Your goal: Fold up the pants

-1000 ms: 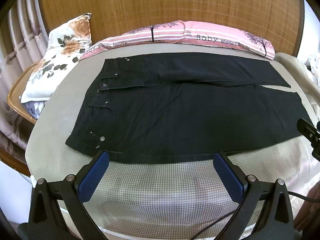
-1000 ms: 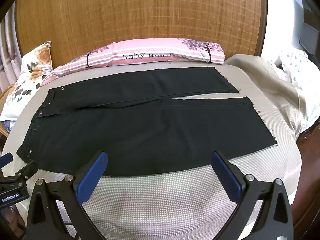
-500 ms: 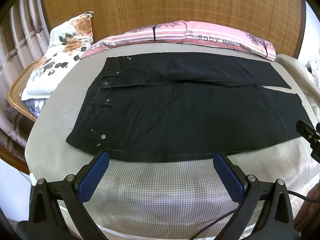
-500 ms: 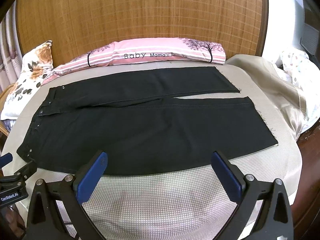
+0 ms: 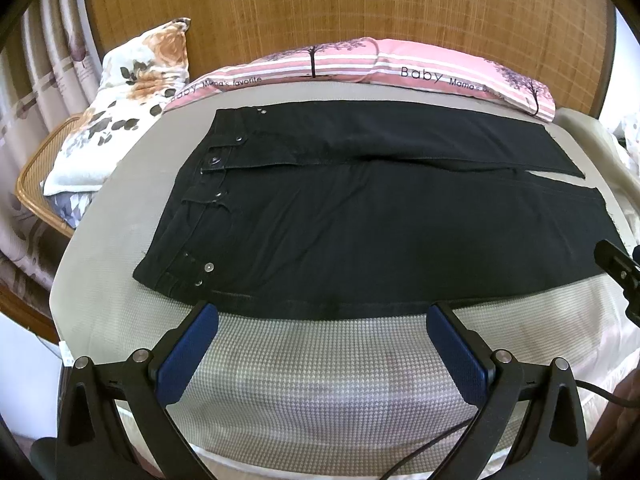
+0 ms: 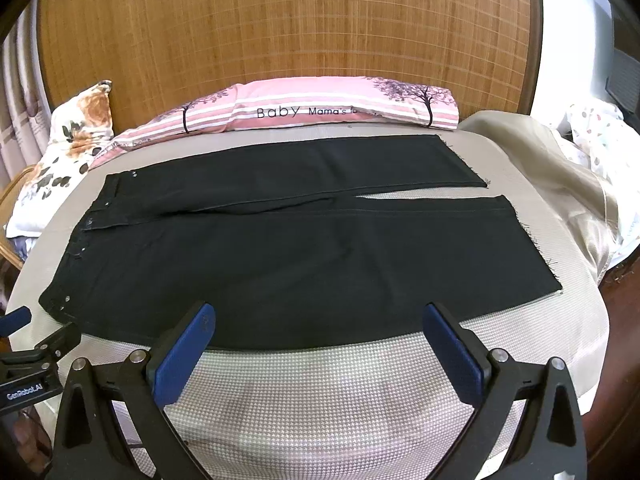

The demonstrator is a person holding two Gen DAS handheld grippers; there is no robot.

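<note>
Currently, the black pants (image 5: 360, 216) lie flat and unfolded across the bed (image 5: 320, 380), waistband to the left, legs to the right. The left gripper (image 5: 322, 316) and right gripper (image 6: 318, 316) hover just short of the near edge, fingers (image 6: 180, 360) spread wide, holding nothing. A pink striped pillow (image 6: 320, 106) lies beyond the pants.
</note>
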